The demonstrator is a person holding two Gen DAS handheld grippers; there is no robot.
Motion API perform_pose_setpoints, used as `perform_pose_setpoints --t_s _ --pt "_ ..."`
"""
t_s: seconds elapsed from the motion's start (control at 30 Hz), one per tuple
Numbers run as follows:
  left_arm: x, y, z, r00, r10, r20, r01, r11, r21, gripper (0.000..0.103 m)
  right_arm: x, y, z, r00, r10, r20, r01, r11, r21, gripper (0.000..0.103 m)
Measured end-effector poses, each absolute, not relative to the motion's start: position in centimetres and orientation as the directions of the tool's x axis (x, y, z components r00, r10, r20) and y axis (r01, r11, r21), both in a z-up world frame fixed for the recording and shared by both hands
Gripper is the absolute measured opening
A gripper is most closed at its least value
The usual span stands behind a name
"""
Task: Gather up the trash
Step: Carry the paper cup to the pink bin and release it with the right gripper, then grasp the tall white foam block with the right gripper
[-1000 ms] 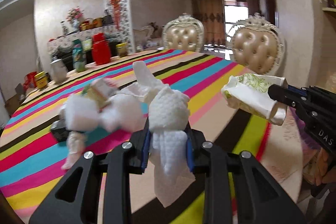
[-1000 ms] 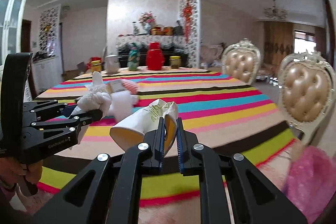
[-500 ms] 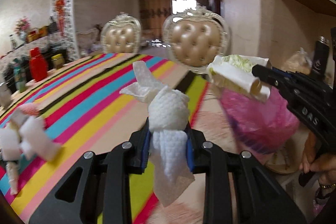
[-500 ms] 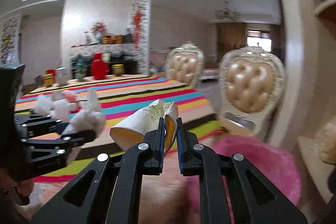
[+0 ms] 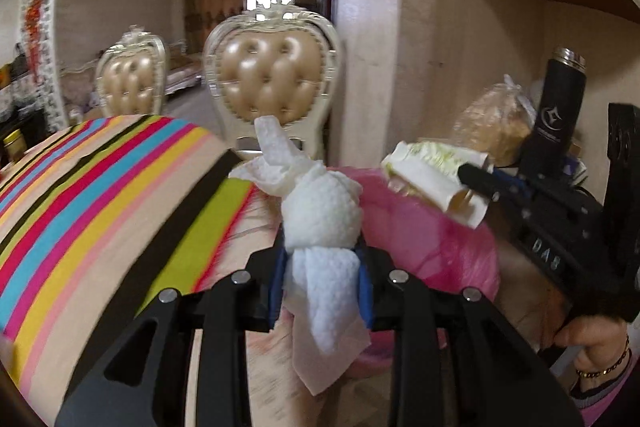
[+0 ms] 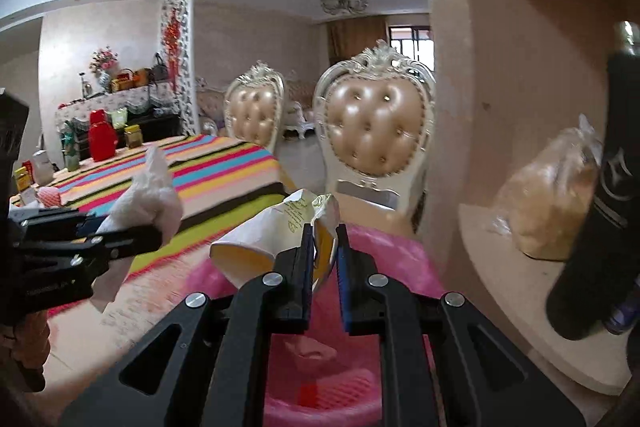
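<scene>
While both of our handheld grippers point forward and slightly down, each has its jaws clamped on a piece of trash. At the bottom centre of the left wrist view, our left gripper (image 5: 322, 287) has its blue pads pressed against a crumpled white paper towel (image 5: 320, 223); its jaws have just eased apart a little, yet the towel is pinched between them, one tail hanging below and a twisted point rising above. At the bottom centre of the right wrist view, our right gripper (image 6: 324, 259) is closed tight on the flattened rim of a crushed paper cup (image 6: 276, 239), whose open mouth faces the lower left of the frame. Just beyond and beneath both grippers sits a pink bin (image 6: 320, 391) lined with a pink bag (image 5: 424, 235), filling the lower middle of each view. To the left of the bin lies the edge of a table with a bright striped cloth (image 5: 100, 195). On the right, a curved shelf (image 6: 516, 291) carries a bagged loaf (image 6: 548, 211) and a black flask (image 5: 556, 115). Farther back, in the middle of the frame, stand two gold padded chairs (image 6: 376, 131).
</scene>
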State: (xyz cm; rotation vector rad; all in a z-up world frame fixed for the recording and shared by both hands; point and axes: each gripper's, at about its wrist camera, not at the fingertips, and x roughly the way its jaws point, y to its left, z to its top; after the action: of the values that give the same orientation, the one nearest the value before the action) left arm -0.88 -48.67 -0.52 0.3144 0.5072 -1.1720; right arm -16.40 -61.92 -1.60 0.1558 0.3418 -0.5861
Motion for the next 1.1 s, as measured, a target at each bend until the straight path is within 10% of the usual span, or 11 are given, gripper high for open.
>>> perform_pose_setpoints --t_s 0.17,0.33,0.43,1.1 --pt "-2.4 -52.6 -1.2 0.217 -0.812 -0.541 0.959 0.280 -0.035 0.031 -17.7 -64.2 -2.8 0.759 -0.524 -0.388 0.594 0.801 0.080 0.014" --pt "-3.3 -55.1 -3.1 0.212 -0.790 -0.575 0.967 0.254 0.007 0.070 -18.2 -65.9 -4.0 0.767 -0.485 -0.421 0.589 0.791 0.163 0.017" --pt "-3.0 -54.1 -3.6 0.275 -0.778 -0.565 0.953 0.297 0.055 0.078 -18.6 -66.3 -4.4 0.774 -0.475 -0.418 0.588 0.784 0.198 0.045" --pt "5.8 -31.1 -0.3 0.703 -0.563 -0.434 0.672 0.726 0.147 0.098 -9.8 -54.6 -1.8 0.874 -0.269 -0.405 0.337 0.935 0.108 0.070"
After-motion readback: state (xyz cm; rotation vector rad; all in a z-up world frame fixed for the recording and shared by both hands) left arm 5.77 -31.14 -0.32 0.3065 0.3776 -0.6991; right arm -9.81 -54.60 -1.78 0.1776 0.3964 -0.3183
